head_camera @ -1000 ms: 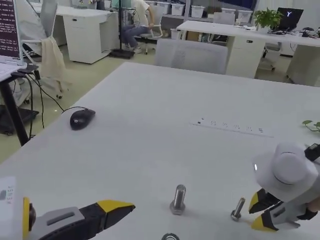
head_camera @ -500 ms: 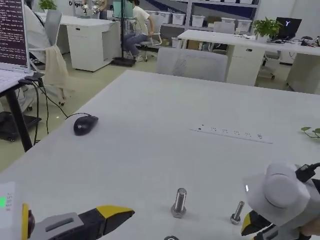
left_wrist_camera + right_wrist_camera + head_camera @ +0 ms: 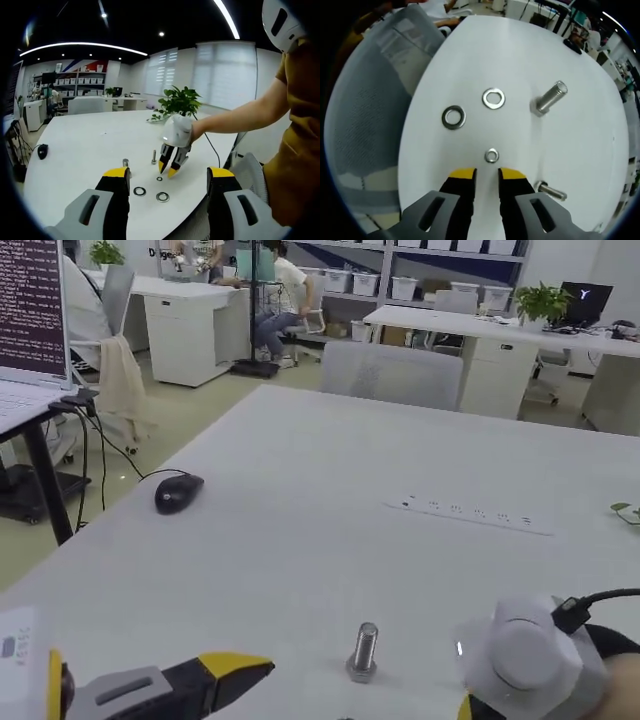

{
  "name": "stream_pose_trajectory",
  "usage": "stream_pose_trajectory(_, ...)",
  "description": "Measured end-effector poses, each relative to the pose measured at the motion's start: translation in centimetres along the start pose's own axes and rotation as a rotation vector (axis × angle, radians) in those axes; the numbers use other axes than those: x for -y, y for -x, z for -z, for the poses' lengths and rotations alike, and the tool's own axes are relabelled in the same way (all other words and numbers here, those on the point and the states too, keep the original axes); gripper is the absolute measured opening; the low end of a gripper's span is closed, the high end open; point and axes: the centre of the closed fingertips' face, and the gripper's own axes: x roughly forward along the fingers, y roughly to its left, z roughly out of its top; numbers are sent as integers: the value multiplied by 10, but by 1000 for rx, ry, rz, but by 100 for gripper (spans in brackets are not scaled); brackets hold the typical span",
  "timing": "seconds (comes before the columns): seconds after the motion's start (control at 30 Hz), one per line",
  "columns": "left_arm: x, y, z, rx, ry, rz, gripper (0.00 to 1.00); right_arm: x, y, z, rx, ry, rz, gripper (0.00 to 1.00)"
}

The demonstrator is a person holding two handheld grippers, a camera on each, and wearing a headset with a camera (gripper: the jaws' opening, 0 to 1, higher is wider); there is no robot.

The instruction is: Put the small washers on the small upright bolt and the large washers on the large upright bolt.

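Lying just beyond the right tongs [image 3: 486, 176] is a small washer [image 3: 491, 155].

Left gripper [image 3: 169, 174] jaws spread wide; right gripper [image 3: 487, 175] points down, jaws narrowly parted.

Big bolt [image 3: 549, 100]: silver, thick, upright, head down on white surface [image 3: 470, 45], right of middle in right gripper view. 
Small bolt [image 3: 550, 190]: silver, thin, upright, lower right. 
One big washer [image 3: 493, 98]: flat, silver ring, above middle. 
Other big washer [image 3: 453, 117]: flat, to its lower left, apart. 
Small washer [image 3: 491, 155]: flat, below middle. 
No washer on any bolt.
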Motion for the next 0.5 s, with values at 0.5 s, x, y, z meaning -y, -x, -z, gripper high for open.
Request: stream_pose_trajectory(0.5, -8, 1, 3, 3, 19, -21, 62, 7, -8, -7, -7, 25, -51, 21)
